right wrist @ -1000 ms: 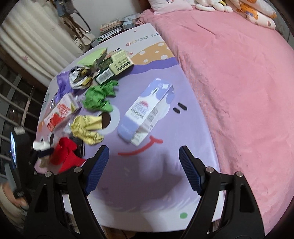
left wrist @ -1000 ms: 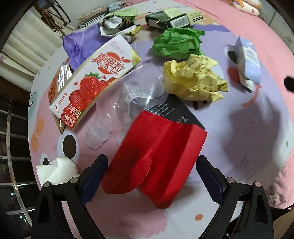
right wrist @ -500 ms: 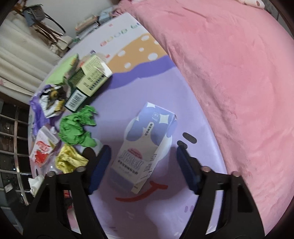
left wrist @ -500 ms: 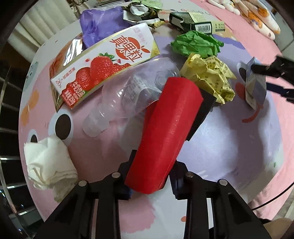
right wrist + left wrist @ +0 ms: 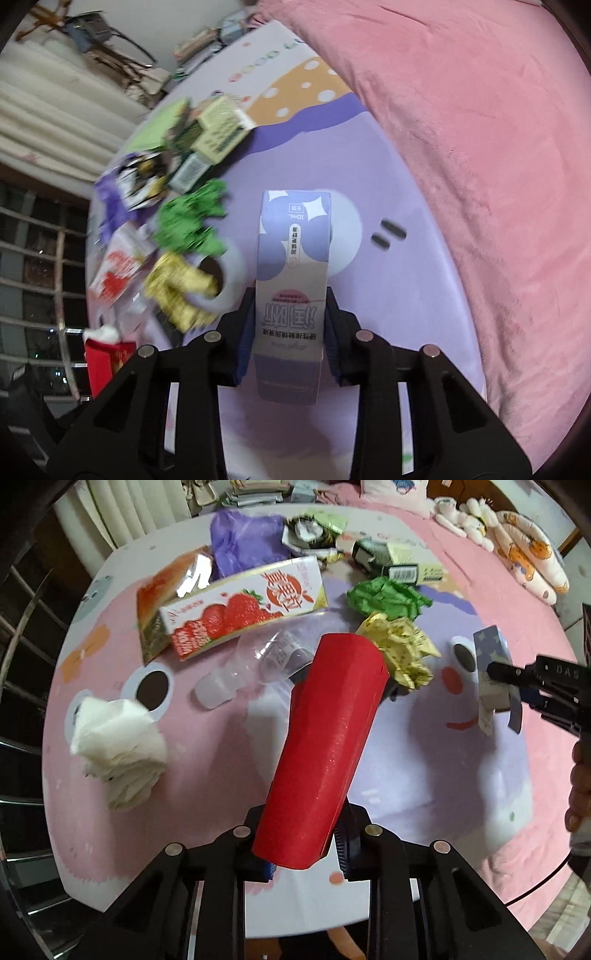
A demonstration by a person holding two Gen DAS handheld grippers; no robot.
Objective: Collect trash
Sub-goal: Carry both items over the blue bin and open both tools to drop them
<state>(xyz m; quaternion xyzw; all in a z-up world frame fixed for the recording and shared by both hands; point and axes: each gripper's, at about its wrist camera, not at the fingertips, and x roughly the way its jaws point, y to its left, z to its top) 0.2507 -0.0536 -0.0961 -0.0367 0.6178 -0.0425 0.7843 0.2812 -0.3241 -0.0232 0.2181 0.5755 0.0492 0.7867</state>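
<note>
A red paper box [image 5: 328, 738] hangs tilted above the round cartoon-print table [image 5: 207, 782]. My left gripper [image 5: 303, 853] has its jaws closing, and its pads press on the box's lower end. In the right wrist view a purple-and-white carton [image 5: 293, 240] stands between the pads of my right gripper [image 5: 290, 332]. Those jaws are closing too and touch both of its sides. From the left wrist view the same carton [image 5: 491, 653] sits at the table's right side, with the right gripper [image 5: 517, 686] clamped on it and a person's hand [image 5: 580, 775] behind.
On the table lie a strawberry carton [image 5: 243, 613], a clear plastic bottle [image 5: 255, 664], a white tissue wad [image 5: 118, 746], yellow crumpled paper [image 5: 402, 650], green crumpled paper [image 5: 384, 596], a purple bag [image 5: 243, 542] and green boxes [image 5: 399, 561]. A pink blanket [image 5: 480, 147] borders the table.
My left gripper closed on the red box and lifted it off the table. My right gripper moved down over the purple carton and closed on its sides.
</note>
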